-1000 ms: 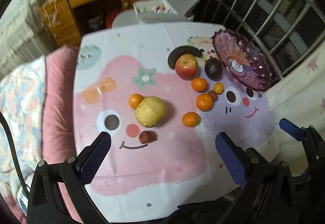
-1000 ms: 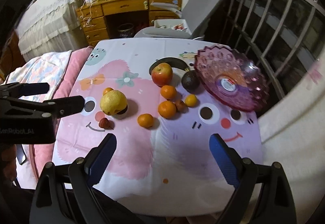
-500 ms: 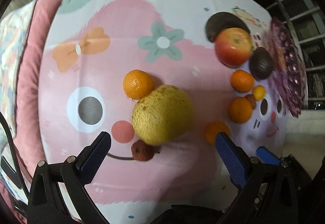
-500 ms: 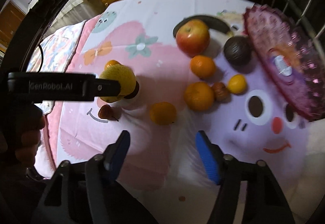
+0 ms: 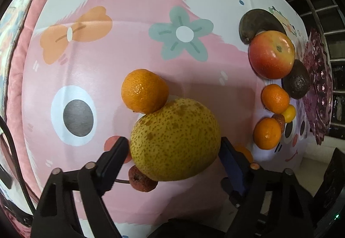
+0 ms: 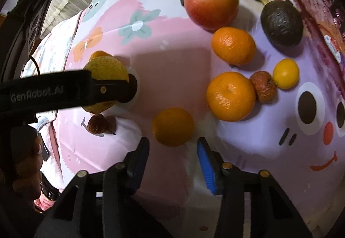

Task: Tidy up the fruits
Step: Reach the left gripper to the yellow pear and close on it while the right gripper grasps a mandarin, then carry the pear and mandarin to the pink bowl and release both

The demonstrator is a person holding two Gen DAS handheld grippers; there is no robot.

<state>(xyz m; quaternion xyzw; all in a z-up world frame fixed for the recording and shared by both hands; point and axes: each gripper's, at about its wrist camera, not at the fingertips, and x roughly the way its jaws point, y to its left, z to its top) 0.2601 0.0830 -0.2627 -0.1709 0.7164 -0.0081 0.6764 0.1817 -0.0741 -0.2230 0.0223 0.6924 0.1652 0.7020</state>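
While the left hand-held gripper [image 5: 174, 151] points steeply down at the tabletop [image 5: 194, 78], its jaws have just been closing and now stand on both sides of a big yellow pear [image 5: 175, 141], with the pads touching its flanks. The pear has brown speckles on its skin and is broad and round; its long axis is hard to tell from above. It lies near the front left of the tabletop, and a mandarin [image 5: 144, 91] touches its far side. A small wrinkled red fruit [image 5: 141, 180] lies just under its near edge.

The right hand-held gripper [image 6: 172, 156] has also just been closing. Its jaws are quite narrow, and a blurred orange mandarin [image 6: 173, 126] sits just beyond the tips, not gripped.

A cartoon cloth in pink and lilac covers the tabletop. Further right lie a red apple [image 6: 212, 1], a dark avocado [image 6: 281, 25], two more mandarins, a small yellow citrus [image 6: 285, 74] and a purple glass dish [image 5: 318, 91].
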